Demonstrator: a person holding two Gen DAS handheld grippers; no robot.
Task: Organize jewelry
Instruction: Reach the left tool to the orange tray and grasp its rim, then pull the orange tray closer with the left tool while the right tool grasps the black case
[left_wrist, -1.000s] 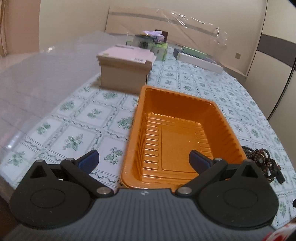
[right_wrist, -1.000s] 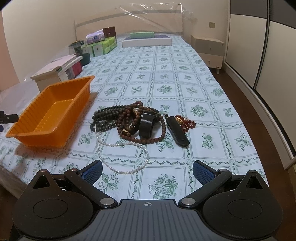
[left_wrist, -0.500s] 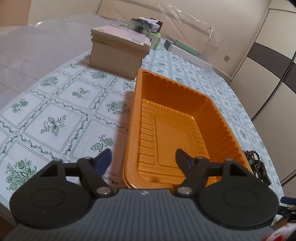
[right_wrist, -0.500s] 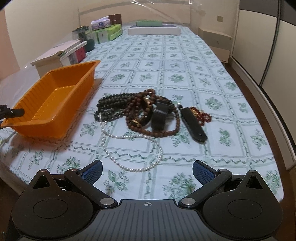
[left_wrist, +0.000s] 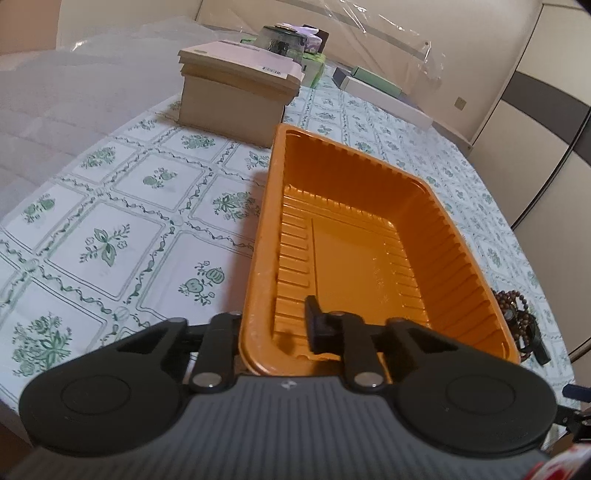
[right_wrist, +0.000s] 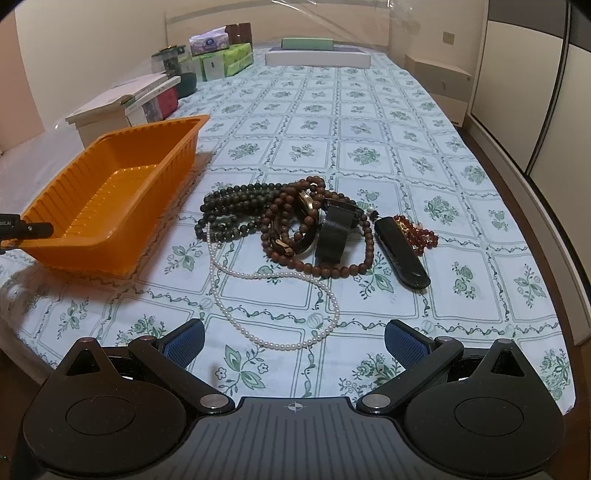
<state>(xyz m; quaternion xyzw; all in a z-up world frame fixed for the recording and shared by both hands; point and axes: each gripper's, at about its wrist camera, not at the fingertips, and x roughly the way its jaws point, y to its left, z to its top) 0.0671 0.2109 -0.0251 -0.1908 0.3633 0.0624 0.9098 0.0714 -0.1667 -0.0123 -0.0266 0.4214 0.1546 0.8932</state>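
An empty orange plastic tray (left_wrist: 369, 229) lies on the green-patterned tablecloth; it also shows in the right wrist view (right_wrist: 110, 195). My left gripper (left_wrist: 275, 328) is shut on the tray's near left corner, one finger inside, one outside the wall. A pile of jewelry lies right of the tray: dark bead strands (right_wrist: 236, 210), brown bead necklace (right_wrist: 332, 269), white pearl necklace (right_wrist: 280, 339), black watch (right_wrist: 334, 229), black case (right_wrist: 402, 251), red beads (right_wrist: 421, 232). My right gripper (right_wrist: 293, 343) is open and empty, just before the pearl necklace.
A beige box with books (left_wrist: 236, 88) stands behind the tray. Tissue packs and a jar (right_wrist: 214, 55) and a white and green box (right_wrist: 317, 55) sit at the far end. The table's right edge (right_wrist: 546, 266) drops to the floor.
My left gripper has moved in and closed on the tray's near left corner. My right gripper has moved closer to the jewelry pile and stays open.
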